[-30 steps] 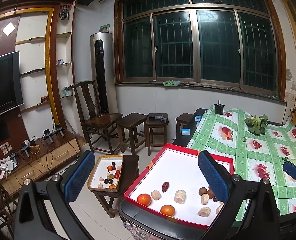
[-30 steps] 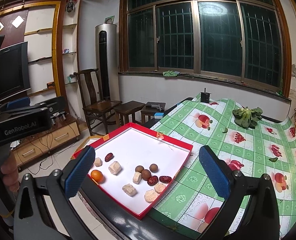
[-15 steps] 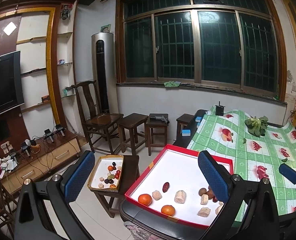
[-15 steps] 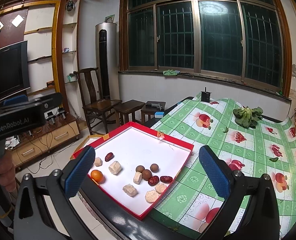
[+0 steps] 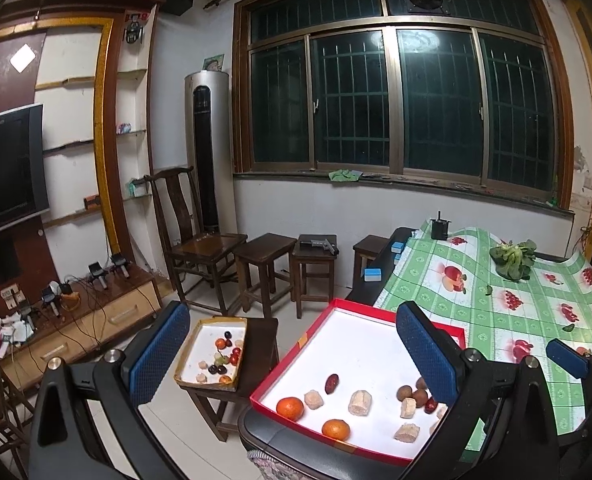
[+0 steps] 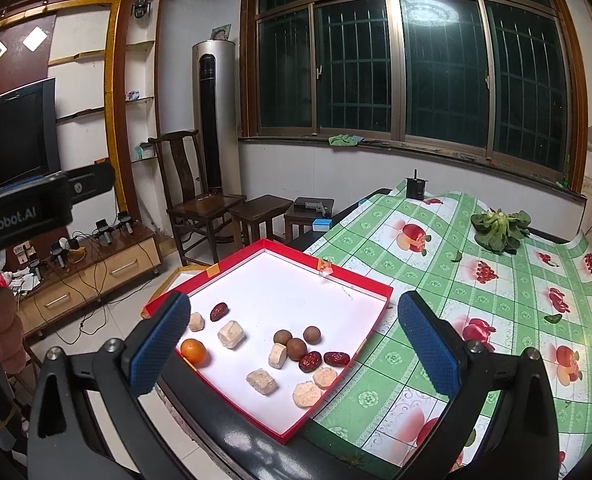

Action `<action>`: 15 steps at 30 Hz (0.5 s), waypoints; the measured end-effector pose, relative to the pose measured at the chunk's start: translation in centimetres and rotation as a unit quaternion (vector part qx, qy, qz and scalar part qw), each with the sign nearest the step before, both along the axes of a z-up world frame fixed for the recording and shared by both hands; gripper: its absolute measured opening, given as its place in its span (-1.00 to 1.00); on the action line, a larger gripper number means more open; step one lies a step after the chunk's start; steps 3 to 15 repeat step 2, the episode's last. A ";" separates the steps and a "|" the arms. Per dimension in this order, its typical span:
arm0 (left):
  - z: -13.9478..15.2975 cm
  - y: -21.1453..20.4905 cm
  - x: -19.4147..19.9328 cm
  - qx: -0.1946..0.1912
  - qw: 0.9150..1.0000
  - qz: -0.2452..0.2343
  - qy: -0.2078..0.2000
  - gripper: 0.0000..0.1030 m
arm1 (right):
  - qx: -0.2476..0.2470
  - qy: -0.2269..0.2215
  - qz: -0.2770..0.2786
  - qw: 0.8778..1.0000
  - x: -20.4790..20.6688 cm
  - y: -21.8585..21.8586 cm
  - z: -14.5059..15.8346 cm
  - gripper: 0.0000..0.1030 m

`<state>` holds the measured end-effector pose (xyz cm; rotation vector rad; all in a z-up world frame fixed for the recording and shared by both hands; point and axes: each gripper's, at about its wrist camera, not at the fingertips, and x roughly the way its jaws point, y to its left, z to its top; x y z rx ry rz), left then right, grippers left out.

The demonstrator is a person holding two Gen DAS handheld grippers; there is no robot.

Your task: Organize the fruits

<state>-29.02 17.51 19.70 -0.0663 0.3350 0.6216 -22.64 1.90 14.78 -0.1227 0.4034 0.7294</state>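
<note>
A red-rimmed white tray (image 5: 355,342) (image 6: 292,292) lies on the table's near left corner. It holds two oranges (image 5: 290,407) (image 5: 335,429), red dates (image 6: 309,361), brown longans (image 6: 296,348) and pale cake pieces (image 6: 231,334). A smaller tan tray (image 5: 200,346) with mixed small fruits sits on a stool to the left. My left gripper (image 5: 294,354) is open and empty, held above and before the red tray. My right gripper (image 6: 294,344) is open and empty above the same tray.
The table has a green fruit-print cloth (image 6: 475,280) with leafy greens (image 6: 497,230) and a black box (image 6: 415,189) at the far end. Wooden stools (image 5: 266,258) and a chair (image 5: 194,240) stand by the wall. A TV cabinet (image 5: 76,320) is at left.
Both grippers stay open and nearly still. The left view has shifted slightly; the left gripper seen in the right view has drifted a little.
</note>
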 end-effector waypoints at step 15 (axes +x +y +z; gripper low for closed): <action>-0.2 0.2 0.4 -0.007 1.000 -0.002 0.005 1.00 | -0.001 0.004 -0.001 1.000 0.3 0.0 -0.1 1.00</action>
